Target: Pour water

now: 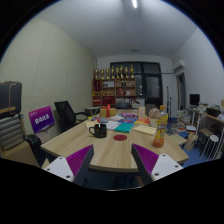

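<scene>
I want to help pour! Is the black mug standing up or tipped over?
Standing up. The black mug sits upright on the wooden table, beyond the open gripper, handle sideways.

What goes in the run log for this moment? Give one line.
phase: approach | gripper: open, holds nothing | black mug: on table, beyond fingers | orange bottle: upright, right of mug | pour: not begun

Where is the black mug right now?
The black mug stands on the wooden table, beyond the open gripper and ahead of its left finger.
</scene>
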